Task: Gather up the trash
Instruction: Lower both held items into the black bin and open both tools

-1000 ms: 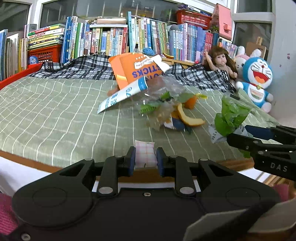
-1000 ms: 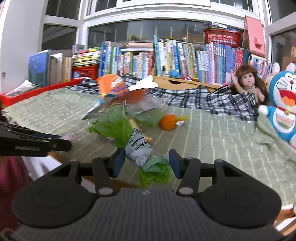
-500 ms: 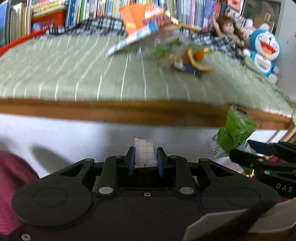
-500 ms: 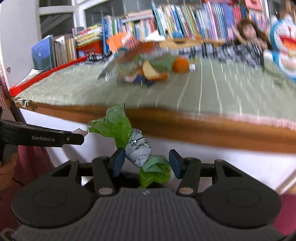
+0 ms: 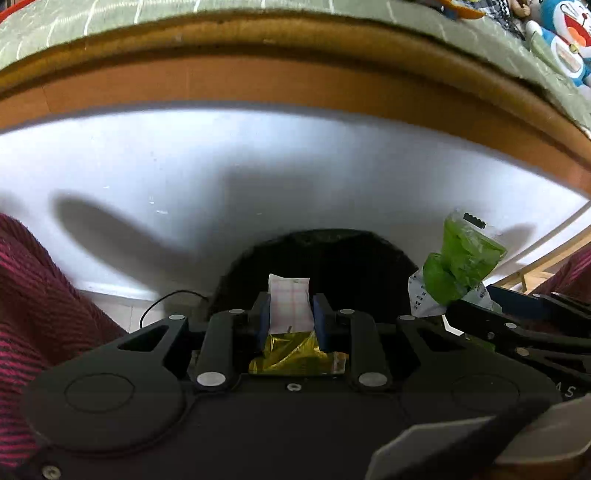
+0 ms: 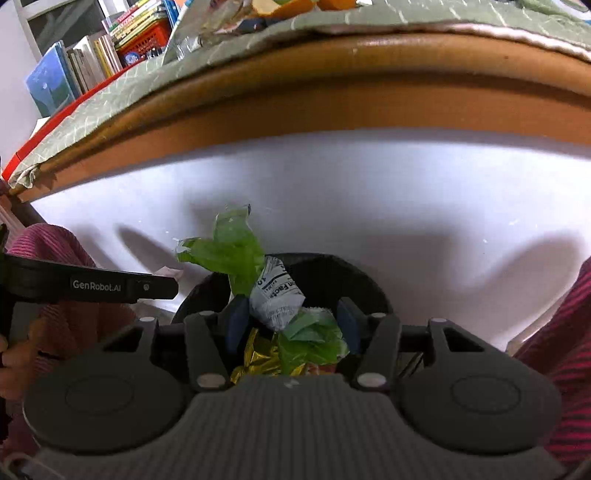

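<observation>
A second ago we were level with the bed top, looking across the green striped cover at the pile of trash; now we have dropped below the bed's wooden edge (image 5: 295, 85), and both cameras look down at the mouth of a black bin (image 5: 321, 258) on the floor against the white bed side. In our judgement, that puts the carrying step nearly over and the release next.

Our left tongs (image 5: 290, 314) are narrow, pinching a small pink-checked packet (image 5: 289, 301) upright between the blue pads. The packet sits directly over the bin opening, with gold foil (image 5: 291, 356) already lying in the bin beneath it.

Our right tongs (image 6: 290, 325) stand wider, with the crumpled green wrapper (image 6: 273, 291) between them; its white printed middle touches the left pad, while we cannot tell whether the right pad touches it. In the left wrist view the wrapper (image 5: 460, 269) hangs at the bin's right rim, just beside the left tongs.

More trash remains on the bed cover (image 6: 424, 14) far above us, so further trips look necessary.
</observation>
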